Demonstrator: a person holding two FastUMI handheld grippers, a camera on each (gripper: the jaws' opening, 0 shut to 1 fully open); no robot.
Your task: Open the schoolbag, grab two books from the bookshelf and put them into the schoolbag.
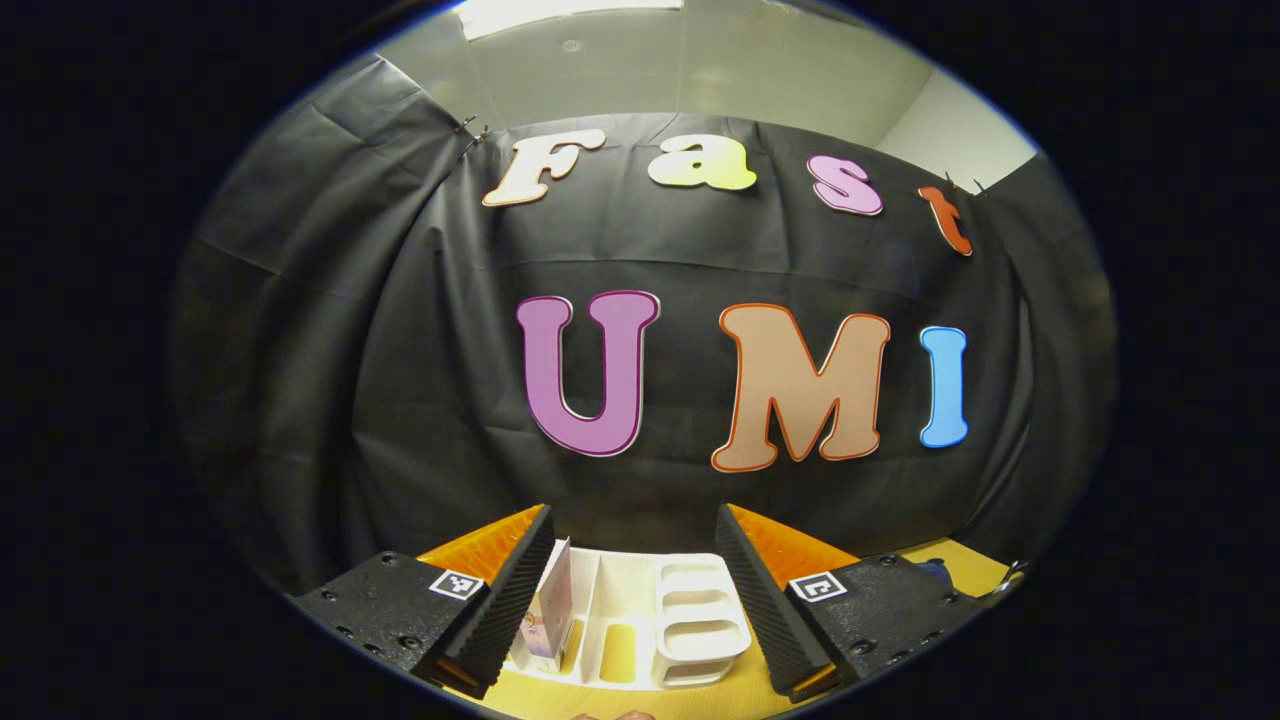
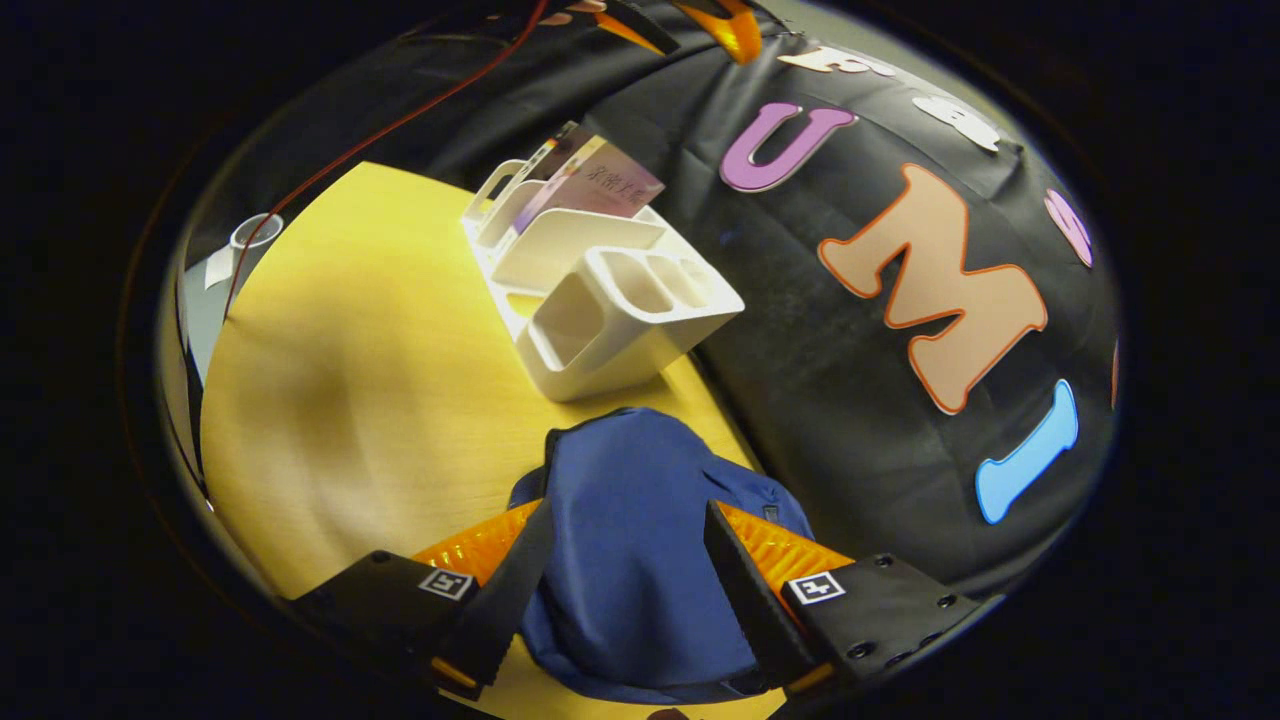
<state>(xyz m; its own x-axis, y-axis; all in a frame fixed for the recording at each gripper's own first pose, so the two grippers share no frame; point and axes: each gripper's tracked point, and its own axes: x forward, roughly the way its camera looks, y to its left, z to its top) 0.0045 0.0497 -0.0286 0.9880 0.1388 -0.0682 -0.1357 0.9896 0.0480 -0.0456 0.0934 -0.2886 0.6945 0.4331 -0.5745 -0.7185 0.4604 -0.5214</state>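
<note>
- At 6 o'clock in the right gripper view, the right tool (image 2: 625,585) hangs open above the blue bag (image 2: 640,540), its fingers apart and gripping nothing; I cannot tell whether they touch the cloth.
- The bag lies on the yellow worktop (image 2: 350,380), near its edge by the black wall.
- At 12 o'clock from the bag, just beyond it, stands the white shelf (image 2: 600,290); a book (image 2: 600,180) leans in its far slot.
- At 10 o'clock, far off, a red cable (image 2: 330,160) runs past the worktop's edge.
- In the left gripper view, at 6 o'clock, the left tool (image 1: 635,590) is open and empty, the shelf (image 1: 690,620) between its fingers farther on, a book (image 1: 553,605) upright near its left finger.
</note>
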